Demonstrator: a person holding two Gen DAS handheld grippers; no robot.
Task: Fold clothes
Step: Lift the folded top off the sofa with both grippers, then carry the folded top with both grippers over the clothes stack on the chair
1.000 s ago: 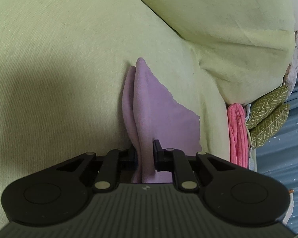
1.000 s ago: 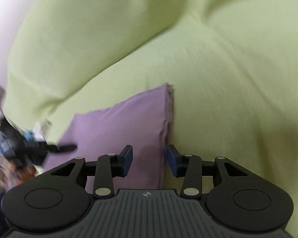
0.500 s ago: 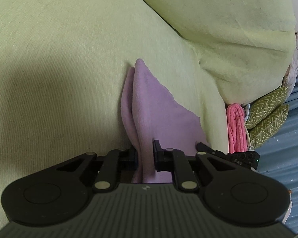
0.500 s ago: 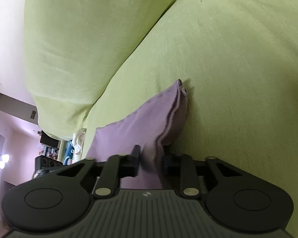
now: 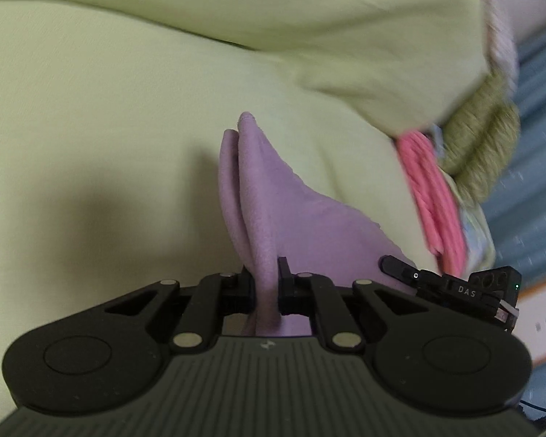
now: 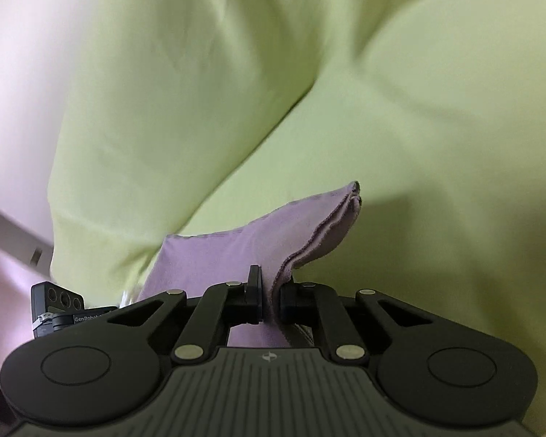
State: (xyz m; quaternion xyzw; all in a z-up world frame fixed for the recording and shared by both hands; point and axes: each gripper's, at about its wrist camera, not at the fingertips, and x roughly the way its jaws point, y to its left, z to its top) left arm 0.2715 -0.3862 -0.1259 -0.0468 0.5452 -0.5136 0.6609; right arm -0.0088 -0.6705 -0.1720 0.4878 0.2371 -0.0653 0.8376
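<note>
Pinching the lilac cloth (image 5: 273, 215), both the left claw (image 5: 266, 287) and right claw (image 6: 271, 300) clamp its edges.

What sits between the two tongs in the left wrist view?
Only the lilac fleece cloth spans from the left tongs to the right tongs; both are clamped on it.

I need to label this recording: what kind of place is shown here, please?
Probably a home living room or bedroom: a soft light-green sofa or bed with a matching cushion, patterned olive pillows, a folded pink cloth, and a purple cloth being folded.
</note>
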